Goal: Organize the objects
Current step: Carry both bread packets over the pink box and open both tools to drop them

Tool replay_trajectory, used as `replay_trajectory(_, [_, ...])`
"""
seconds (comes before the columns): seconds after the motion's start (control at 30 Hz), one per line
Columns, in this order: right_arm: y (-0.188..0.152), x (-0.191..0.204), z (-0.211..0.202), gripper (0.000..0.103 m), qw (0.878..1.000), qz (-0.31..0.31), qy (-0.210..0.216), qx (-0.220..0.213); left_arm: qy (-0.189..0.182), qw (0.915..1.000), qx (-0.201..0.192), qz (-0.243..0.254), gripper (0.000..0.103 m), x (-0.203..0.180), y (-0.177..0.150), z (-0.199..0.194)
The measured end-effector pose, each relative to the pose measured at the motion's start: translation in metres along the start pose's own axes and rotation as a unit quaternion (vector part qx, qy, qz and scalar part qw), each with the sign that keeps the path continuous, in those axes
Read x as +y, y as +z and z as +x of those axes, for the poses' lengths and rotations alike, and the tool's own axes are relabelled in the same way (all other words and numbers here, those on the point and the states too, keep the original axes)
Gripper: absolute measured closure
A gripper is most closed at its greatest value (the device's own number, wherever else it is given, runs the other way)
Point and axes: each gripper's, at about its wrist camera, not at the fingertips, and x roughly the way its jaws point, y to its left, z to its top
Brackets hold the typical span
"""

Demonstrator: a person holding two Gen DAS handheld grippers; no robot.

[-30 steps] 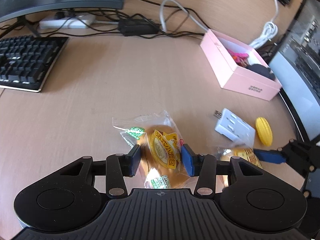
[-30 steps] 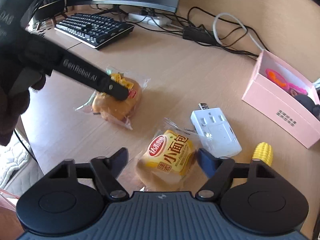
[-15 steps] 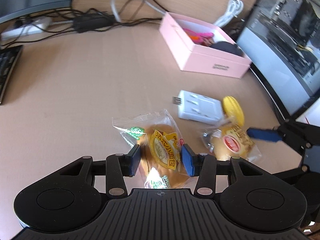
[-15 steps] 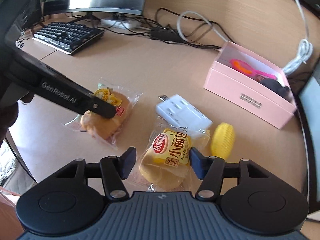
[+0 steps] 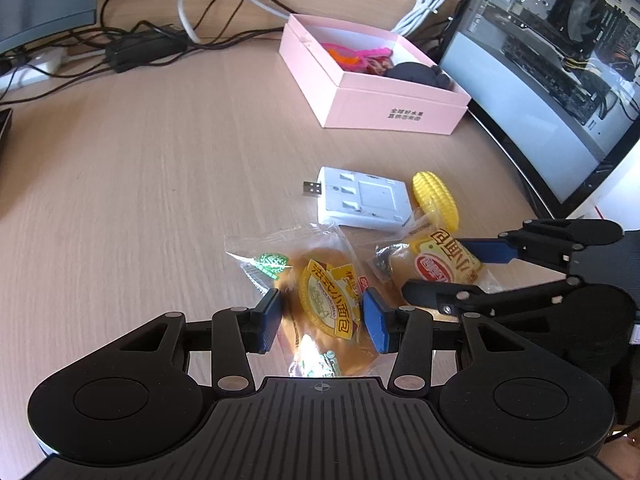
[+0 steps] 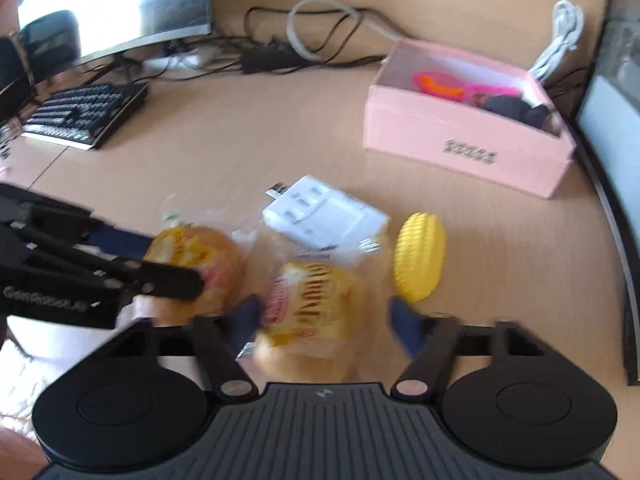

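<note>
My left gripper [image 5: 323,320] is shut on a wrapped French bread packet [image 5: 328,300], its blue pads pressing both sides. Just right of it lies a second bread packet [image 5: 436,264] with a red label, and my right gripper [image 5: 452,272] straddles it. In the blurred right wrist view that packet [image 6: 316,300] sits between the jaws of the right gripper [image 6: 326,318], which are closing; a narrow gap shows on its right side. The left gripper [image 6: 160,260] and its packet [image 6: 208,256] are at the left there. An open pink box [image 5: 372,96] stands beyond.
A white power adapter [image 5: 364,200] and a yellow toy corn [image 5: 436,200] lie just past the packets. Dark cables [image 5: 160,40] run along the back. A computer case [image 5: 540,80] stands at the right, and a keyboard [image 6: 84,112] and a monitor [image 6: 112,0] at the left.
Both grippers swung toward the pink box. The left one carried its bread packet up beside the other packet. The right gripper's jaws narrowed around the red-label packet.
</note>
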Motion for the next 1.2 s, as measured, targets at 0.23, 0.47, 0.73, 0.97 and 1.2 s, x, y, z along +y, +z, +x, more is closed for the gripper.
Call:
replay_trajectory(0.23, [0.012,-0.001,-0.026,0.050,0.999,-0.009,-0.020,-0.040,-0.002,0.9998,-0.009,0.015,0.056,-0.008,0.007,0.004])
replay_trajectory(0.47, [0.024,-0.030,-0.061,0.050,0.991,0.033,-0.080,-0.104,-0.045,0.9972,-0.055,0.022,0.060,-0.023,0.039,-0.016])
replay_trajectory(0.73, [0.012,-0.065,-0.074,0.050,0.989,0.061,-0.095,-0.097,-0.070,0.9868,-0.143,0.029,0.061,-0.043,0.147,-0.043])
replay_trajectory(0.97, [0.000,-0.090,-0.075,0.050,0.986,0.095,-0.099,-0.091,-0.073,0.9785,-0.182,0.066,0.060,-0.071,0.236,-0.001])
replay_trajectory(1.2, [-0.010,-0.105,-0.074,0.050,0.986,0.094,-0.111,-0.082,-0.028,0.9863,-0.138,0.085,0.059,-0.065,0.241,0.116])
